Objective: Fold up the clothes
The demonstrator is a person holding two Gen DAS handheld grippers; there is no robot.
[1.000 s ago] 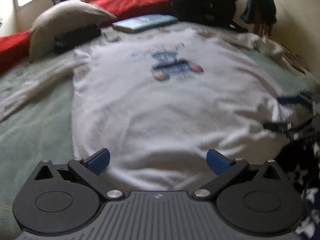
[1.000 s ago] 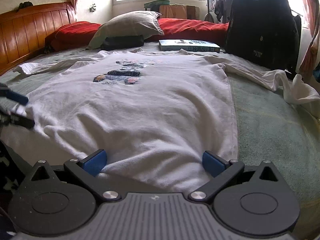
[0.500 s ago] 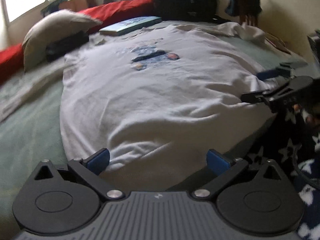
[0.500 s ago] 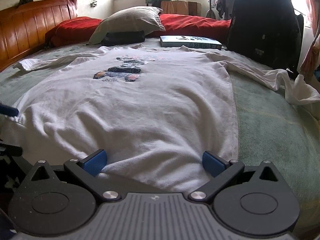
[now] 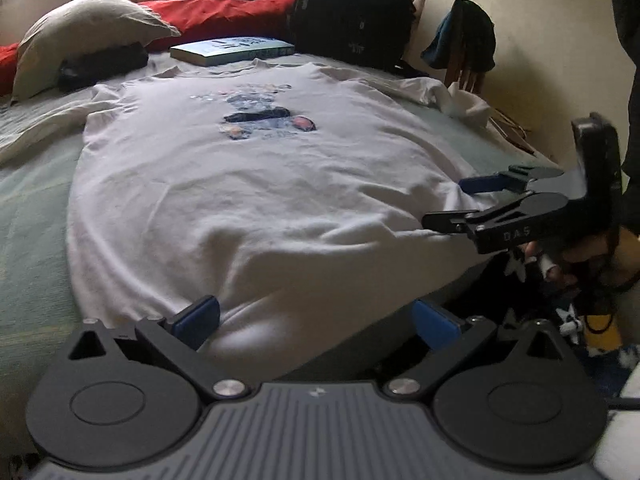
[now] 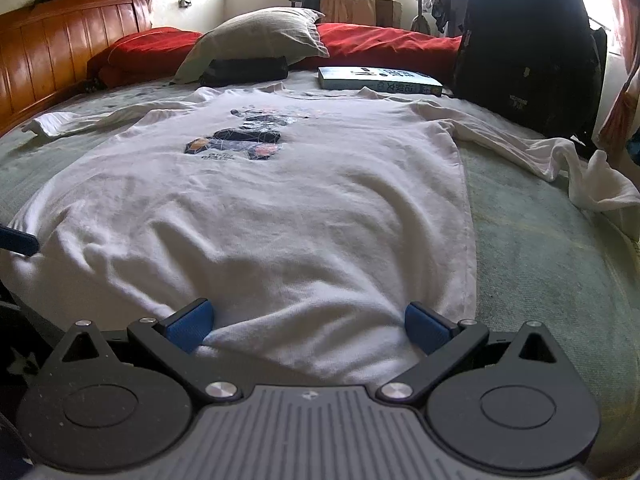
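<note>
A white long-sleeved shirt (image 5: 256, 184) with a dark printed graphic lies face up and flat on the green bedspread (image 5: 28, 216), with both sleeves stretched out to the sides. My left gripper (image 5: 318, 320) is open at the near hem, which bulges between its blue pads. My right gripper (image 6: 307, 326) is also open, low over the hem near the shirt's right side seam. In the left wrist view my right gripper (image 5: 460, 200) comes in from the right with its jaws apart around the hem corner. A blue fingertip (image 6: 18, 241) of the left gripper shows at the left edge of the right wrist view.
Beyond the collar lie a grey pillow (image 6: 256, 36), a black pouch (image 6: 244, 70), a book (image 6: 376, 80) and a red bolster (image 6: 384, 44). A black backpack (image 6: 528, 48) stands at the far right, and a wooden headboard (image 6: 56, 48) is on the left. A hand (image 5: 580, 252) holds the right gripper.
The left gripper has swung round along the hem, so the right gripper now looks larger and nearer in its view. The right gripper has edged slightly forward over the hem. Both stay open.
</note>
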